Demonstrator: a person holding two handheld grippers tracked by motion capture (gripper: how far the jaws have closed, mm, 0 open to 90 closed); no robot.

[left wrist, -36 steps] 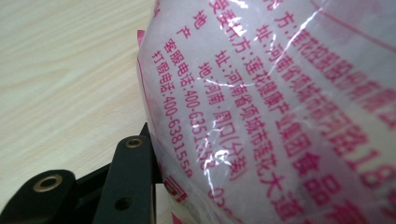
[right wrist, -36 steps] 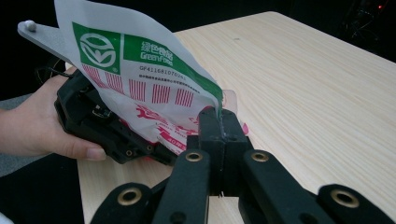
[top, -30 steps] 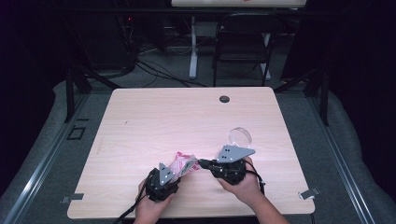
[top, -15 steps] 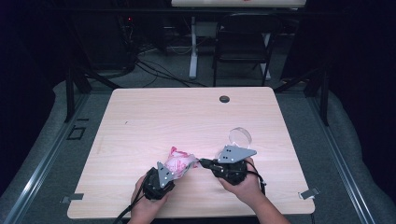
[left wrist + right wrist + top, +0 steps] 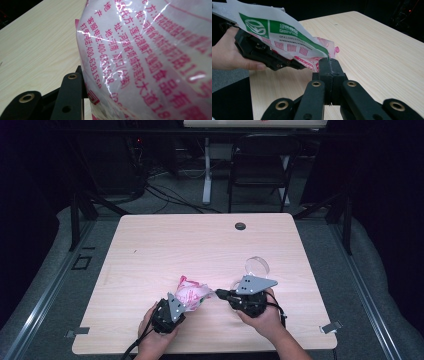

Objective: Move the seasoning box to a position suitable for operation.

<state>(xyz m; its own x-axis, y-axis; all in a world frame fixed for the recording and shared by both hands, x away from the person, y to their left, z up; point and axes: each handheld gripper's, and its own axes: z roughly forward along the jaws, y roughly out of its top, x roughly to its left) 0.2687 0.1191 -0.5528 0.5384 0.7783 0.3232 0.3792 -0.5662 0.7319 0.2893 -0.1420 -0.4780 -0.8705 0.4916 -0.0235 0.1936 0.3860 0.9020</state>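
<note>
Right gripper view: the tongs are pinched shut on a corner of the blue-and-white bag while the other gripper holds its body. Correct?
Not quite. The bag is printed in green, pink and white, not blue, as the right gripper view shows. The rest holds: the right tongs are shut on its corner, and the left gripper holds its body.

High view overhead, faces forward-down; gripper views close, low; all share bag (image 5: pixel 191 295), table (image 5: pixel 150 250).
</note>
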